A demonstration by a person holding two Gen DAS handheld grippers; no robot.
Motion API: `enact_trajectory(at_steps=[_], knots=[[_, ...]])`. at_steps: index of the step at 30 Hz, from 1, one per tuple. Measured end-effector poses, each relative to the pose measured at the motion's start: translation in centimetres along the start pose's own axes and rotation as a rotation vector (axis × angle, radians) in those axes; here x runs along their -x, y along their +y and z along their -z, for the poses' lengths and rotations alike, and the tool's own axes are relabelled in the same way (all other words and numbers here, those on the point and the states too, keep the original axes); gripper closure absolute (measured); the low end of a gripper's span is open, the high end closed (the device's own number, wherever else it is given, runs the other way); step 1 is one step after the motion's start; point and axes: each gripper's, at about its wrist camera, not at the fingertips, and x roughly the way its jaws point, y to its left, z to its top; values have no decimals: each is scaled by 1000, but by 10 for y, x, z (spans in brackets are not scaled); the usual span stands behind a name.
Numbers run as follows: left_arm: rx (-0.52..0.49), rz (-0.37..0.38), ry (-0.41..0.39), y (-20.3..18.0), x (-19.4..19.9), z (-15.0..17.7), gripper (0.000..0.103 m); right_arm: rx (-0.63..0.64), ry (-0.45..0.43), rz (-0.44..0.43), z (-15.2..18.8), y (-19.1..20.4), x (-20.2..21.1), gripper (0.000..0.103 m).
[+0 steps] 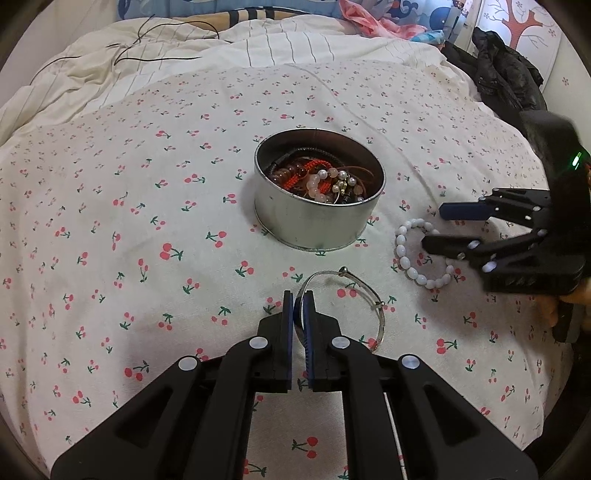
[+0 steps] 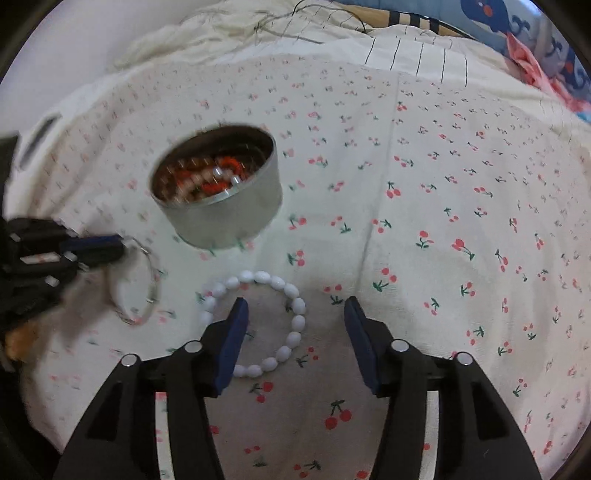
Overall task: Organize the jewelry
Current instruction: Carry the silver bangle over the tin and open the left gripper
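Note:
A round metal tin [image 1: 317, 221] [image 2: 225, 218] stands on the cherry-print bedsheet, holding several beaded bracelets and cords. My left gripper [image 1: 299, 302] is shut on a thin silver bangle [image 1: 373, 295], which also shows in the right wrist view [image 2: 151, 288]. A white bead bracelet [image 1: 410, 271] [image 2: 295, 317] lies right of the tin. My right gripper [image 2: 295, 314] [image 1: 436, 229] is open just over it, its left finger inside the ring and its right finger outside.
A cream quilt with black cords [image 1: 147, 40] lies at the back. Black clothing [image 1: 502, 81] sits at the far right, patterned pillows [image 1: 406, 14] behind. The bed's edge curves away at the right.

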Motion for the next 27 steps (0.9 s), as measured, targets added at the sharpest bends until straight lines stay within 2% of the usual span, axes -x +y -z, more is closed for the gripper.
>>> enact_trajectory(at_steps=[1,2,3,4,5,13,19,27], knots=[[-1,0,0,0,0,0,98,21,-2,20,1,5,-3,50],[-2,1,0,0,0,0,98,51,-2,26,1,12,-5,58],[-3,2,-1,-1,1,0,98,73,0,8,0,18,-5,77],[-3,2,-2,0,1,0,98,73,3,-8,-1,19,-5,90],[-3,2,-3,0,1,0,98,68,-2,-10,-1,20,-3,95],[-3,20,-29,-1,11,-2,98,-56,-122,-166,-9,-1,34,95],[-1,39,-59,-2,23,-8,98,-85,-178,-221,-16,-6,50,95],[-1,53,-110,-4,38,-38,98,-109,-242,-250,-23,-9,68,95]])
